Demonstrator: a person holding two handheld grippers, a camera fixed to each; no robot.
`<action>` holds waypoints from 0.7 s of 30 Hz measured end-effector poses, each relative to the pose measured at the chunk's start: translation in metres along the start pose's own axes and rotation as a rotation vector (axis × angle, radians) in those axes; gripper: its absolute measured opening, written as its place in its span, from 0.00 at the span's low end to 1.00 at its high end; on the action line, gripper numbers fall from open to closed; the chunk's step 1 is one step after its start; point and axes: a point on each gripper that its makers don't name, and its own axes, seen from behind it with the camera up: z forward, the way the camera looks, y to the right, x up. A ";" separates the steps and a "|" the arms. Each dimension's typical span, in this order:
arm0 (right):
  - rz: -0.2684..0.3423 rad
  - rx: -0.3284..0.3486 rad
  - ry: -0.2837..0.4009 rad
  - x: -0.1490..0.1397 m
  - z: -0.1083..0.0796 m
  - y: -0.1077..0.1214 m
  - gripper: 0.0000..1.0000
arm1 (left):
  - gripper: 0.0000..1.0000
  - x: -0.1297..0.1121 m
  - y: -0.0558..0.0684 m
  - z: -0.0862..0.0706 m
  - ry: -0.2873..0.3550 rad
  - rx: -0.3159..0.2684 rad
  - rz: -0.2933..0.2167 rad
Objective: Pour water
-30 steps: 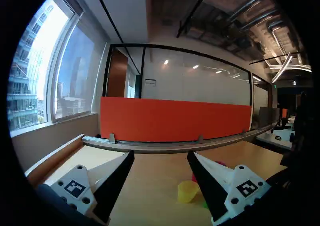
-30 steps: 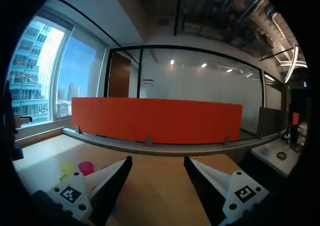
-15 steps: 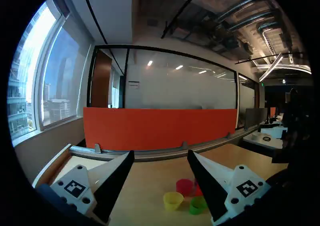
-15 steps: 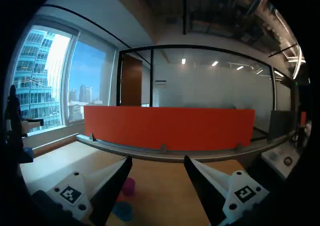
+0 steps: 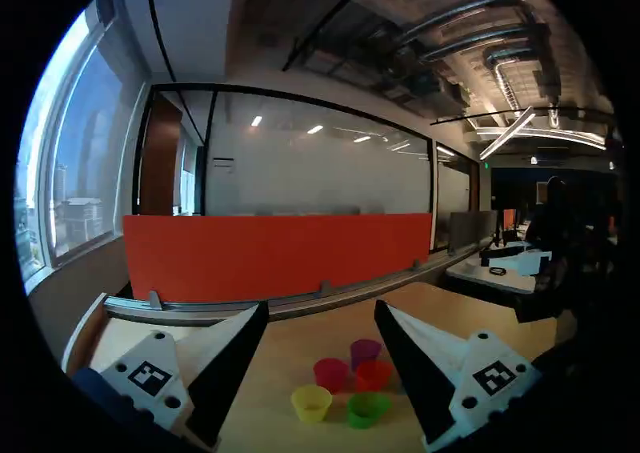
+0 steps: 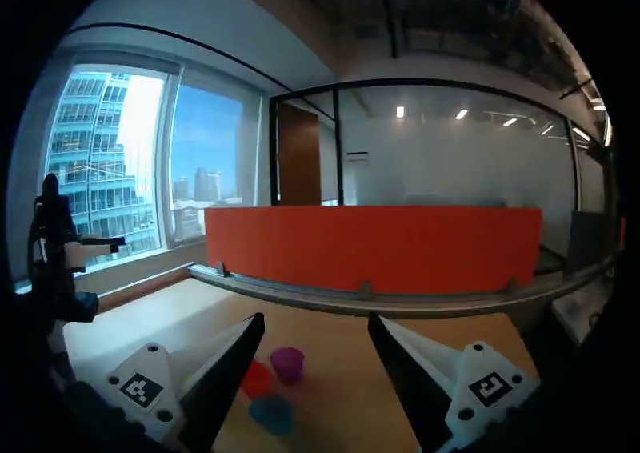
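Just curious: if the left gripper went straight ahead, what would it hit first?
Likely the orange divider; the left gripper seems aimed above the cups, though depth is unclear.

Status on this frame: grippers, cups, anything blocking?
Left gripper open, empty. Right gripper open, empty. Coloured cups clustered on desk, untouched. Nothing between fingers and cups.

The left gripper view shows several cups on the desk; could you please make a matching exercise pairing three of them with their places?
Things:
1. yellow cup
2. green cup
3. purple cup

Places in the left gripper view:
A. farthest back in the group
B. nearest row, on the left of the picture
C. nearest row, on the right of the picture

Pairs: 1-B, 2-C, 3-A.
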 end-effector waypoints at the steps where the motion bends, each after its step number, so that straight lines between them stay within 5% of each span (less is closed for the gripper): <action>1: -0.001 0.030 0.002 0.001 0.000 -0.006 1.00 | 0.98 -0.001 0.005 0.001 -0.002 -0.019 -0.002; 9: -0.031 0.195 0.015 0.006 -0.001 -0.040 1.00 | 0.99 -0.001 0.032 0.006 0.011 -0.150 -0.042; 21: -0.068 0.258 -0.069 -0.013 0.005 -0.050 1.00 | 0.98 -0.029 0.038 0.012 -0.073 -0.218 0.021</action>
